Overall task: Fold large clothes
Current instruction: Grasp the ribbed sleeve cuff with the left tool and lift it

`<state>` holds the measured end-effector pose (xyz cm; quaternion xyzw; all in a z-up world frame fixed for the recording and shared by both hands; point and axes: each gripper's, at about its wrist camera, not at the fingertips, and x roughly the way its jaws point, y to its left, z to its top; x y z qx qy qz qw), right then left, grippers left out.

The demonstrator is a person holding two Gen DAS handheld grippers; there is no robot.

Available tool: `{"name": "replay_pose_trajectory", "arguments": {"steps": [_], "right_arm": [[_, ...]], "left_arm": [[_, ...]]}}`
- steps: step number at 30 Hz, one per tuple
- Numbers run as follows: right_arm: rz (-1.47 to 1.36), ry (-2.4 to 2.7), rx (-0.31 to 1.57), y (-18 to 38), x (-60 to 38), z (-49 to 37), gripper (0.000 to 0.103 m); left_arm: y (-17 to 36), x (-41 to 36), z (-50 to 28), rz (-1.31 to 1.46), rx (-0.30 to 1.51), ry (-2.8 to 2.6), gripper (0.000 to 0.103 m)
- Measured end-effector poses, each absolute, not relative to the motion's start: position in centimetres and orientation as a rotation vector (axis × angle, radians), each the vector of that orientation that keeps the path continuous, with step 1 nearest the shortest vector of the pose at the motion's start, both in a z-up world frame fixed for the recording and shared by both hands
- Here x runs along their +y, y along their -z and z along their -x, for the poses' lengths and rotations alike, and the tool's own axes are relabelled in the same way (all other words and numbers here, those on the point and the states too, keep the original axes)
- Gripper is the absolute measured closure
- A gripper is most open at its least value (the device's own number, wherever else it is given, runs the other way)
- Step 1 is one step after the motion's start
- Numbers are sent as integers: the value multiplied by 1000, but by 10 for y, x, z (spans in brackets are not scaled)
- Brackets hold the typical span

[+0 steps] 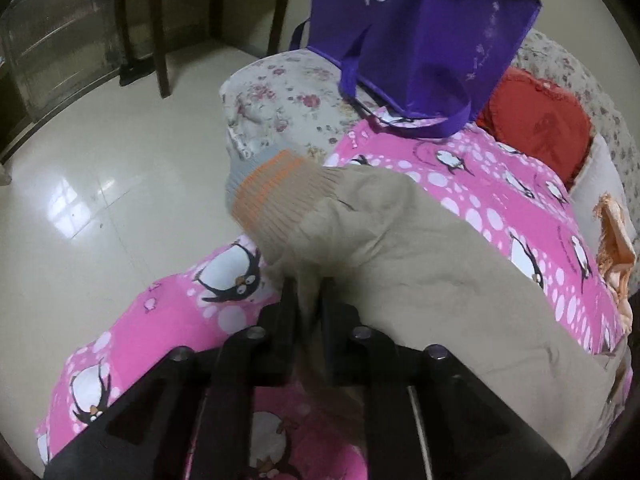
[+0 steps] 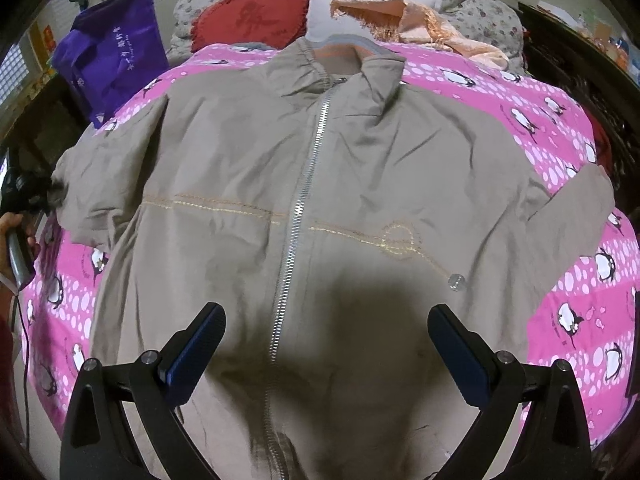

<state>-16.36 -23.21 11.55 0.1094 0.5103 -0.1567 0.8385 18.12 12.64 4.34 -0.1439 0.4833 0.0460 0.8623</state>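
Left gripper: jaws clamped on sleeve of beige jacket, striped cuff at 11 o'clock. Jacket flat on pink penguin bedspread. Right gripper: spread, empty, above hem. Advice: carry sleeve across zipper, keeping cloth taut.

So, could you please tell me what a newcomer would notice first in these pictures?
A beige zip-up jacket lies spread front-up across a bright pink penguin-print cover. The left gripper has its jaws pinched on the sleeve near the striped cuff. A purple tote bag stands at the bed's edge.
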Motion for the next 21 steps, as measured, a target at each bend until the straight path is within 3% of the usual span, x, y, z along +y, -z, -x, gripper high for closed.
{"name": "replay_pose_trajectory", "arguments": {"steps": [10, 21], "right_arm": [[-293, 344, 1037, -120, -248, 176, 1], [-344, 388, 1010, -134, -282, 201, 1]], "left_arm": [[-150, 165, -159, 249, 800, -156, 102], [-237, -23, -32, 84, 665, 448, 102]]}}
